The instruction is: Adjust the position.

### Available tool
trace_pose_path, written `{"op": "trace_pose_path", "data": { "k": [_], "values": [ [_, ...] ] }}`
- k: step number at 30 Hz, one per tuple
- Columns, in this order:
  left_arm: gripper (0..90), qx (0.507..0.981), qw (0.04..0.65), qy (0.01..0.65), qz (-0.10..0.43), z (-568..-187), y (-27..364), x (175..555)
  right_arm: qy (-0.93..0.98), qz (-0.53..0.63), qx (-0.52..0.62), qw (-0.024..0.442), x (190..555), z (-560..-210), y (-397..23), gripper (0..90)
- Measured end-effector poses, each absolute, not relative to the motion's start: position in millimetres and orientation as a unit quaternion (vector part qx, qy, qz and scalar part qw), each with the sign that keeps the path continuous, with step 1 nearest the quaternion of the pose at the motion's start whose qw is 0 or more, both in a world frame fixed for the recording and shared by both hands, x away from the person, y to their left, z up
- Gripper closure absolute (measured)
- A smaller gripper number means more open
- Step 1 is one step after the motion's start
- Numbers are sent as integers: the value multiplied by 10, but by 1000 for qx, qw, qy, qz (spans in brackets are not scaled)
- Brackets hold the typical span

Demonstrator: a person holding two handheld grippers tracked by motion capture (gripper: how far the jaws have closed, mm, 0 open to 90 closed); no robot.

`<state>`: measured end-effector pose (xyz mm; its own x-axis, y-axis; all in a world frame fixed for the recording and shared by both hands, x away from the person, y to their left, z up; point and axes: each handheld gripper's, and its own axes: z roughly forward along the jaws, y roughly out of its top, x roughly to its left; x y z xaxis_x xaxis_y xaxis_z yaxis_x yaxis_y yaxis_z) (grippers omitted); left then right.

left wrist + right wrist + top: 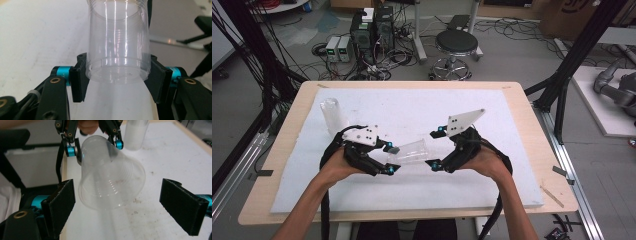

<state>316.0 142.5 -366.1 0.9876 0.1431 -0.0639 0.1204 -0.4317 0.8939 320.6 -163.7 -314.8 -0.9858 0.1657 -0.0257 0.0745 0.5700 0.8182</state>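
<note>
A clear plastic cup [412,151] hangs on its side just above the white board, mouth turned to the right. My left gripper [391,159] is shut on its base. In the left gripper view both black pads [79,82] press the bottom of the cup [118,37]. My right gripper [436,148] stands open just right of the cup's rim, apart from it. In the right gripper view the cup's mouth [110,177] faces me between my wide pads [61,205], with the left gripper [95,145] behind it. A second clear cup [332,114] stands upside down at the board's back left.
The white foam board [492,175] covers most of the wooden table [532,125]. A small strip lies near the table's right front edge [552,195]. Beyond the table stand a black stool [455,45] and computer boxes with cables [372,35] on the floor.
</note>
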Motion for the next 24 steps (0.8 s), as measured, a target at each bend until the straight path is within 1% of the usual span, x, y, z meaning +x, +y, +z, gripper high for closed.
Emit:
{"op": "trace_pose_path", "data": {
  "k": [3,4,5,6,9,12,16,24],
  "values": [
    [417,830,551,86,21,-3705,1489,3153,854,511,79,46,3178,-3221,-1743,130],
    [417,823,561,91,20,-3718,1499,3150,854,511,79,46,3178,-3221,-1743,130],
    [417,805,586,97,20,-3752,1526,3149,846,524,85,46,3161,-3265,-1773,131],
    [417,805,586,97,20,-3752,1526,3149,846,524,85,46,3161,-3265,-1773,131],
    [417,783,614,99,19,-3806,1547,3147,835,540,92,46,3148,-3349,-1801,131],
    [417,752,651,103,20,-3870,1563,3131,825,556,96,44,3131,-3406,-1813,131],
    [417,742,662,103,20,-3908,1563,3115,818,566,98,43,3124,-3462,-1823,131],
    [417,740,665,99,21,-3906,1568,3106,805,583,102,35,3136,-3506,-1790,131]
  ]
}}
